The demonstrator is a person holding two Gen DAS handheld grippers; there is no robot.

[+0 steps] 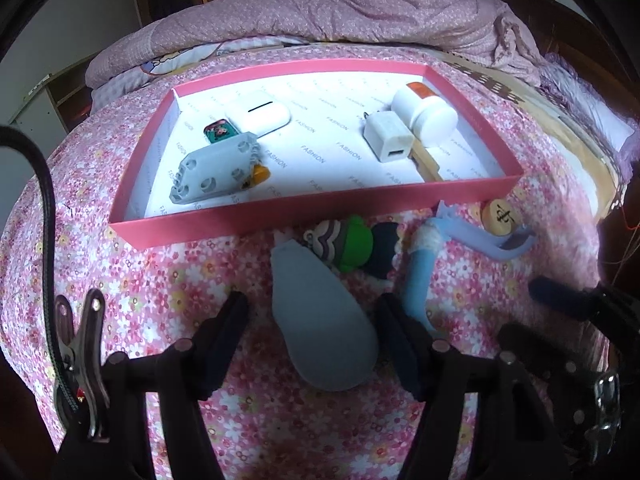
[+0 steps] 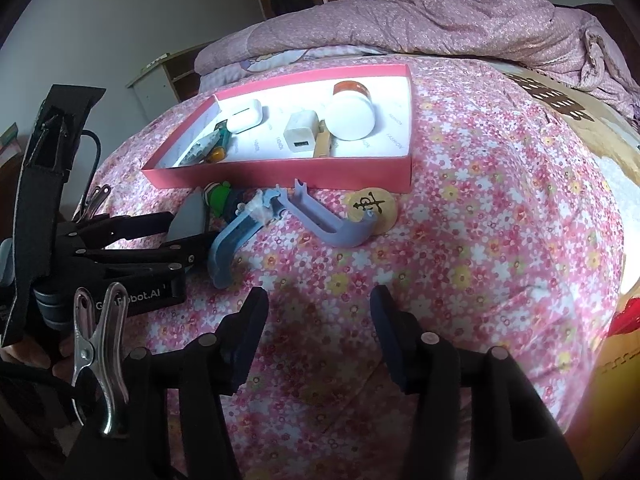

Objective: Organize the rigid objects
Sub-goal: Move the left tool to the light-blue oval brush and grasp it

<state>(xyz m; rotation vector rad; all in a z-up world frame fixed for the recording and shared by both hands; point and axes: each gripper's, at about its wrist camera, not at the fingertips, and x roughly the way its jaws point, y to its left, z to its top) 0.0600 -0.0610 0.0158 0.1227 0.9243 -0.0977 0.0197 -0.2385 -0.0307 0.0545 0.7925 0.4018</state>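
A pink-rimmed box (image 1: 280, 210) (image 2: 280, 170) lies on the flowered bed. In it are a white earbud case (image 1: 260, 116), a grey studded block (image 1: 216, 168), a white charger (image 1: 388, 136) and a white jar (image 1: 424, 110). In front of the box lie a grey oval piece (image 1: 324, 320) (image 2: 192, 212), a green-capped figure (image 1: 352, 246), two blue curved plastic parts (image 1: 420, 276) (image 2: 332, 224) and a round wooden chess piece (image 1: 500, 218) (image 2: 372, 204). My left gripper (image 1: 312, 312) is open, its fingers on either side of the grey oval piece. My right gripper (image 2: 318, 304) is open and empty, below the blue parts.
A rumpled pink quilt (image 1: 360, 12) is piled at the far side of the bed. The left gripper's body (image 2: 120, 256) shows at the left of the right wrist view. A wooden headboard (image 1: 560, 12) rises at the right.
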